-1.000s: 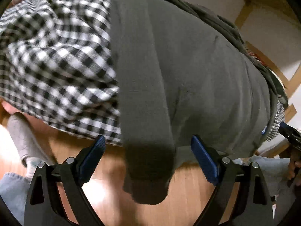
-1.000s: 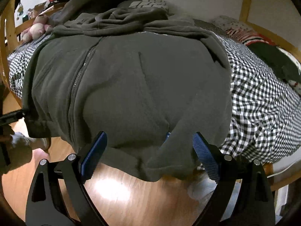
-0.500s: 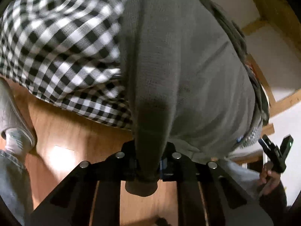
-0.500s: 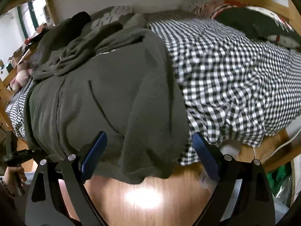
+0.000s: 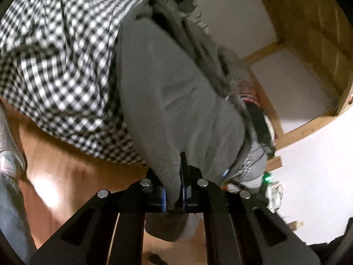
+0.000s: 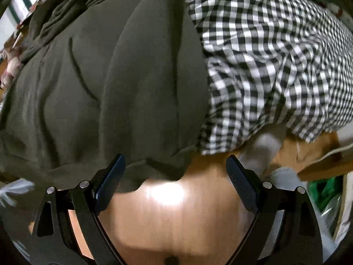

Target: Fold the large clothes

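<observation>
A dark grey-green zip hoodie (image 6: 99, 84) lies spread on a bed with a black-and-white checked cover (image 6: 275, 61), its hem and sleeves hanging over the bed's edge. My left gripper (image 5: 173, 196) is shut on the cuff end of the hoodie's sleeve (image 5: 167, 172), which hangs past the bed edge. The hoodie body (image 5: 176, 101) stretches away above it. My right gripper (image 6: 174, 178) is open, its fingers on either side of the other sleeve's hanging cuff (image 6: 158, 167), just below the hem.
Wooden floor (image 6: 176, 220) lies below the bed edge. The checked cover (image 5: 57, 66) hangs over the side. A wooden bed frame (image 5: 308, 44) and white wall stand beyond. A person's socked foot (image 5: 8, 154) is at the left. Green bags (image 6: 324, 190) sit at the right.
My left gripper closed on the sleeve cuff and now holds it. My right gripper moved to the right and closer to the other sleeve's cuff, staying open.
</observation>
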Tool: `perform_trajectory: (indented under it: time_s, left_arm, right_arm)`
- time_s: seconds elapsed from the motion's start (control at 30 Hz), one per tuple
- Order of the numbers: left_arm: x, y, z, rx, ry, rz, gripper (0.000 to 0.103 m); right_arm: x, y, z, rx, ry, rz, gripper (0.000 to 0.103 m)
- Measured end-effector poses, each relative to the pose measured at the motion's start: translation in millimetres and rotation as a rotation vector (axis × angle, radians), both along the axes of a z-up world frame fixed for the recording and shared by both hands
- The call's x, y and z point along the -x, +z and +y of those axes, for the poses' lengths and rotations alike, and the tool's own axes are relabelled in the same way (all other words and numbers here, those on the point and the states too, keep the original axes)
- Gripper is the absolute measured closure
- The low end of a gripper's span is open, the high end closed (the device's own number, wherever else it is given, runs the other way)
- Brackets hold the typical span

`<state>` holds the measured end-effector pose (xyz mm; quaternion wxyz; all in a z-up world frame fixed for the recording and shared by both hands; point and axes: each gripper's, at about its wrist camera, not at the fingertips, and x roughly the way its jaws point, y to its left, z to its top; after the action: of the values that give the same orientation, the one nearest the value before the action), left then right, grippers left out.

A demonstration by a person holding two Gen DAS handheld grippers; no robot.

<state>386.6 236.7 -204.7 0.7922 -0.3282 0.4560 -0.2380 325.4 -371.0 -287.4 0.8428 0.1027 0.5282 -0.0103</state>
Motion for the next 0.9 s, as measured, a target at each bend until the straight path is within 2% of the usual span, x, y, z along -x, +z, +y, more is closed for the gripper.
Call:
perform_trajectory:
  time_s: [0.1,0.2,0.37,0.53,0.57,0.6,0.67,0.7,0.73,0.8,0.9]
  left_arm:
    - [-1,21,13,0.008,0.008,-0.022,0.095]
    - [0,27,27,0.007,0.022,-0.032,0.095]
    - [1,26,38,-0.004,0.025,-0.020,0.095]
    - [-1,22,27,-0.017,0.019,-0.010,0.095]
    - [0,23,24,-0.024,0.020,-0.008,0.095]
    - [0,20,26,-0.034,0.020,-0.001,0.095]
    - [2,16,25,-0.048,0.019,0.012,0.095]
    - [1,10,26,-0.067,0.018,0.025,0.095]
    - [2,7,26,-0.081,0.018,0.035,0.095]
    - [2,-1,24,-0.122,0.014,0.056,0.095]
    - [2,-7,19,-0.150,0.003,0.068,0.095]
  right_arm:
    - [-7,-23,11,-0.073,0.074,0.041,0.012]
    - [-14,-33,15,-0.035,0.118,0.052,0.012]
    - [-18,-42,0,-0.077,0.062,0.062,0.010]
    - [-26,-51,-1,-0.220,0.084,0.048,0.011]
    - [-27,-55,-1,-0.242,0.081,0.068,0.015]
    - [-26,-56,-2,-0.289,0.082,0.080,0.031]
    - [-25,-53,0,-0.302,0.104,0.091,0.048]
    - [-26,-51,1,-0.298,0.128,0.095,0.067]
    - [-25,-46,3,-0.318,0.144,0.097,0.077]
    - [-22,-37,6,-0.360,0.167,0.085,0.087]
    - [-16,-14,5,-0.480,0.213,0.029,0.089]
